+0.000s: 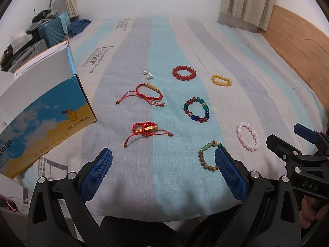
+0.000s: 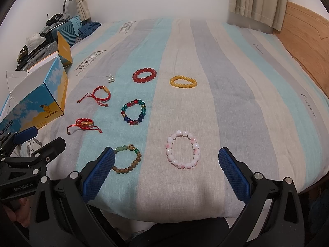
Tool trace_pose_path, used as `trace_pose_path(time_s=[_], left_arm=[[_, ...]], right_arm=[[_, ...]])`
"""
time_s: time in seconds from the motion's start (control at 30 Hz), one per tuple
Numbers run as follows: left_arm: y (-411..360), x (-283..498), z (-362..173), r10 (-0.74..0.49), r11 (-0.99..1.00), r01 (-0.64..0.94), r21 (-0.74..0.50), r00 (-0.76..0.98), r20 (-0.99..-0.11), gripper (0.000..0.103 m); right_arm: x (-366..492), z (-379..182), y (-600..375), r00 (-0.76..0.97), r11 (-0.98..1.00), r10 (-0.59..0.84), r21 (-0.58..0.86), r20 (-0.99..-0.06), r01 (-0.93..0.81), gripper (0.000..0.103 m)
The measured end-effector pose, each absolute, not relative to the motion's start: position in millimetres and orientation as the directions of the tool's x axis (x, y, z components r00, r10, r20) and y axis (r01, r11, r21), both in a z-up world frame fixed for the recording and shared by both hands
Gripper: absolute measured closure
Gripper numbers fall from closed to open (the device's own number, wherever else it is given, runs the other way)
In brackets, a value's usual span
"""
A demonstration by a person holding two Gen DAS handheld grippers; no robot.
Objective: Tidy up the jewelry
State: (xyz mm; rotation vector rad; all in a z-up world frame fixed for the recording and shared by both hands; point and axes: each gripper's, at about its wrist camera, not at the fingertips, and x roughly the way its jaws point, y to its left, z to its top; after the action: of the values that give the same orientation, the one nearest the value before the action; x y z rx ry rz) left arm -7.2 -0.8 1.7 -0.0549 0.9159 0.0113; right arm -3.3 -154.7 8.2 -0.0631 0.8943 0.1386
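Several bracelets lie on a striped bedspread (image 1: 127, 47): a red bead one (image 1: 184, 73), a yellow one (image 1: 221, 80), a multicoloured glass one (image 1: 196, 110), a pink one (image 2: 182, 152), a wood-and-green one (image 2: 127, 159), two red cord ones (image 1: 149, 92) (image 1: 145, 129), and pearl earrings (image 1: 148, 74). My left gripper (image 1: 163, 164) is open and empty, above the bed's near edge, below the cord bracelets. My right gripper (image 2: 166, 164) is open and empty, its jaws wide around the near side of the pink bracelet without touching it.
An open blue-and-yellow cardboard box (image 1: 45, 113) stands at the bed's left edge, also in the right wrist view (image 2: 39, 105). Suitcases (image 1: 51, 30) and clutter sit beyond it. A wooden headboard (image 1: 298, 47) runs along the right side.
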Motion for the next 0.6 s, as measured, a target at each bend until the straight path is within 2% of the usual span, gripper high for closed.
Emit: trace_pose_path(time_s=[0.6], left_arm=[[-4.2, -6.9, -0.2, -0.012, 0.999, -0.031, -0.038, 0.606, -0.796, 0.006]], right_arm=[[-4.4, 8.3, -155.4, 0.619, 0.990, 0.091, 0.002, -0.780, -0.143, 0.006]])
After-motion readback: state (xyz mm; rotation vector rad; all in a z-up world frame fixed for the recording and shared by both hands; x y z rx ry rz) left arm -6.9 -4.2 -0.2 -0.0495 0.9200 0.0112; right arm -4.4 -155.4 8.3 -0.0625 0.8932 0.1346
